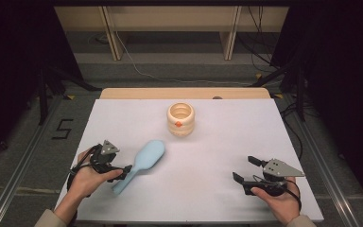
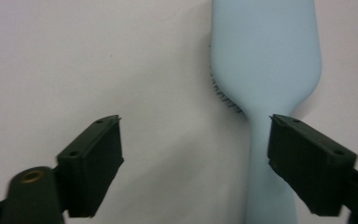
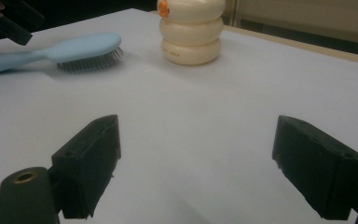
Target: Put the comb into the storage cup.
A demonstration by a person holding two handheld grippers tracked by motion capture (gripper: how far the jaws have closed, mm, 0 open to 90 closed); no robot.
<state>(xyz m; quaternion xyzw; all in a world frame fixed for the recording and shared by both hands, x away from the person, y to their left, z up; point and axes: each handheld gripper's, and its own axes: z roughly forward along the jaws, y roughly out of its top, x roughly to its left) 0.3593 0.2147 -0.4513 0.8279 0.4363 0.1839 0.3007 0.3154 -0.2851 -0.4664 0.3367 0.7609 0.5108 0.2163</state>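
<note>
1. My left gripper (image 2: 193, 140) has its jaws spread wide, and nothing is pinched between them.
2. In the left gripper view the handle of the light blue hairbrush (image 2: 265, 70) runs down just beside the inner face of one jaw. I cannot tell whether it touches that pad. The other jaw stands well apart from it over bare table.
3. From the high view the left gripper (image 1: 123, 171) sits at the near left of the white table (image 1: 227, 142), right at the hairbrush (image 1: 142, 163) handle. The brush lies flat, bristles down, its head pointing away towards the far right.
4. My right gripper (image 3: 196, 154) is also parted wide with nothing in it; bare white surface lies between the jaws.
5. In the high view the right gripper (image 1: 244, 169) rests at the near right, well apart from the brush.
6. Farther out, a cream ribbed jar (image 1: 180, 119) with a small orange mark stands upright near the far middle of the table, apart from the brush head.
7. Nothing stands between the left gripper and the brush, and the stretch of table between the two grippers is open.
</note>
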